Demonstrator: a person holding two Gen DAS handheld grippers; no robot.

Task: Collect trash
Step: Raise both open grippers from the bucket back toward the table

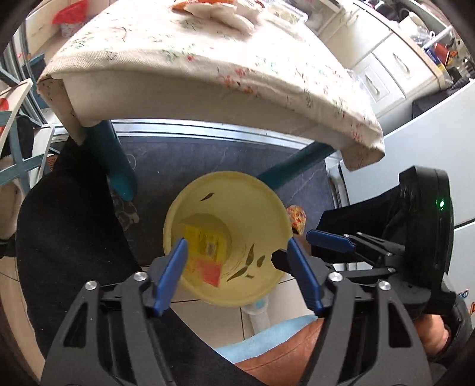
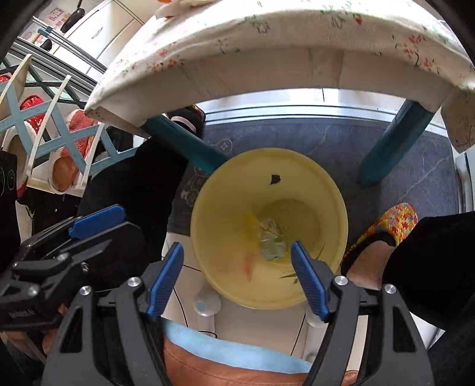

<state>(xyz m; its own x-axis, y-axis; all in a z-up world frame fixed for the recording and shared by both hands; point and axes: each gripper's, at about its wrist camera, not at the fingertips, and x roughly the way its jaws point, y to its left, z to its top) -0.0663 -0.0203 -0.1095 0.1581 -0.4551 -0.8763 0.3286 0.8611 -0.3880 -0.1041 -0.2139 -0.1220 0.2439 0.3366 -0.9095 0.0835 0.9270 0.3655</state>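
Nearest the camera in both views are the blue ribbed pads on black plastic arms. The left gripper [image 1: 237, 258] has its jaws wide apart and holds nothing; the right gripper [image 2: 237, 261] is also wide open and empty. Both point down into the yellow bin [image 1: 227, 237], which stands on the floor in the lower middle of each frame, under the edge of the tabletop [image 1: 207, 74].

The trash is inside the bin: a yellow and orange wrapper [image 1: 204, 255] falls along the wall in the left wrist view, and a crumpled pale wrapper [image 2: 271, 237] lies near the bottom in the right wrist view. So the step in hand seems to be the drop. To do it well, I think the jaws should stay open over the mouth of the bin until each piece is clearly free, and should rise straight up without touching the rim.

The bin is smooth, round plastic, narrower at the bottom. The tablecloth [image 2: 267, 38] is woven cotton with small flowers. More white scraps [image 1: 219, 13] lie at the upper middle of the left view.
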